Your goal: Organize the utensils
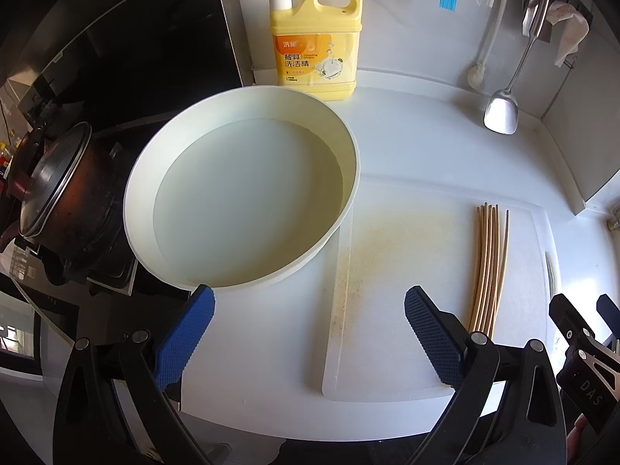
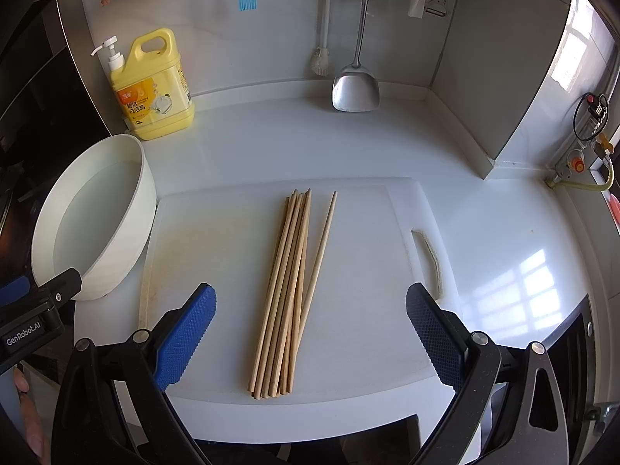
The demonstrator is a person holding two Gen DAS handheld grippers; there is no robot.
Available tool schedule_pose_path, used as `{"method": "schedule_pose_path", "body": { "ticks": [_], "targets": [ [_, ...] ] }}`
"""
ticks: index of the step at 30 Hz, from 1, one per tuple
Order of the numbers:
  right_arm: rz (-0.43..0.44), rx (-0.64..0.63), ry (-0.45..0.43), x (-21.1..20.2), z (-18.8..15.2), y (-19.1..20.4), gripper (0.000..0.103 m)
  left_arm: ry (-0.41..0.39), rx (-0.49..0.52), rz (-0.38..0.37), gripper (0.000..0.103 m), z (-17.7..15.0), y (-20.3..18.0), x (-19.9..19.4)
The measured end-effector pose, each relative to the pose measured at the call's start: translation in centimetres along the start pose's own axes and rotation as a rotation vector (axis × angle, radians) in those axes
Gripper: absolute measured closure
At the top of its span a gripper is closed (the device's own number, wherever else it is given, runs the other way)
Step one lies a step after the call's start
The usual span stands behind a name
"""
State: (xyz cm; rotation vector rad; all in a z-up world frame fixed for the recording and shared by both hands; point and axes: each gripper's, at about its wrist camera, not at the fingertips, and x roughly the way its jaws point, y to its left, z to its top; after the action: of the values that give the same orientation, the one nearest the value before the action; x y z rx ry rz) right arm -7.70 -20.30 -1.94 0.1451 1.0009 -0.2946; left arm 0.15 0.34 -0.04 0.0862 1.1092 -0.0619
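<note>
Several wooden chopsticks [image 2: 288, 290] lie in a bundle on a white cutting board [image 2: 360, 333], one stick a little apart on the right. They also show in the left wrist view [image 1: 489, 267] at the right of the board [image 1: 391, 271]. My right gripper [image 2: 310, 298] is open and empty, its jaws spread to either side of the bundle, above it. My left gripper [image 1: 309, 302] is open and empty, between a white basin [image 1: 240, 190] of water and the board's left edge.
A yellow dish soap bottle [image 1: 316, 42] stands at the back wall. A metal spatula [image 2: 354, 85], a brush [image 2: 321, 58] and a blue silicone brush [image 2: 247, 0] hang on the wall. A dark pot [image 1: 58, 201] sits on the stove at left. The counter's front edge is near.
</note>
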Motion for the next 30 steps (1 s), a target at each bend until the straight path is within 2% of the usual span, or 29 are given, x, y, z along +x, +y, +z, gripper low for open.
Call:
{"method": "schedule_pose_path", "body": {
  "ticks": [30],
  "targets": [
    [0.002, -0.003, 0.000, -0.22, 0.10, 0.12, 0.009, -0.002, 0.000, -0.001, 0.006, -0.01, 0.06, -0.02]
  ]
}}
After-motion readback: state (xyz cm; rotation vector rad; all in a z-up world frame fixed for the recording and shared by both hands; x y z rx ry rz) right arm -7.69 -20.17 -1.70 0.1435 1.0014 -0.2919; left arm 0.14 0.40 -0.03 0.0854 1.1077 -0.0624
